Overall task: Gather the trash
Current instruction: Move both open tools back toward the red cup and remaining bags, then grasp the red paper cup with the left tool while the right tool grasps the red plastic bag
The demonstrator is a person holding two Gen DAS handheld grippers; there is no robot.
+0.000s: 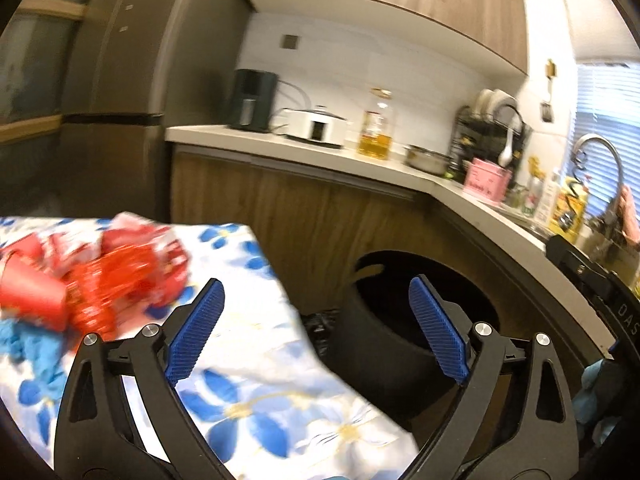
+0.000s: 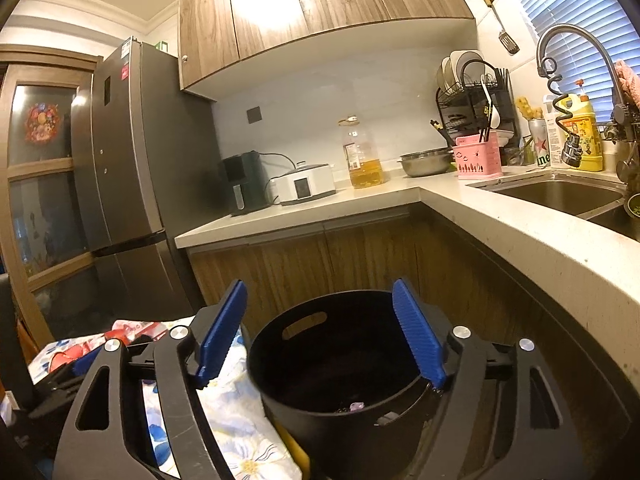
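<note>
Both claws gaping empty: left claw [image 1: 316, 328] hanging beside red wrappers [image 1: 120, 272], right claw [image 2: 320, 336] hovering over black bin [image 2: 340, 368]

White "DAS" on black hand-held gripper body [image 1: 624, 312], "me" on green can [image 2: 538, 146]

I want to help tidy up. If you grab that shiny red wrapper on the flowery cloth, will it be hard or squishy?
Probably squishy: the red wrapper looks crumpled and thin, so it should fold when squeezed. It is likely very light. Its glossy surface might slip between the pads, though the picture is blurred there.
</note>
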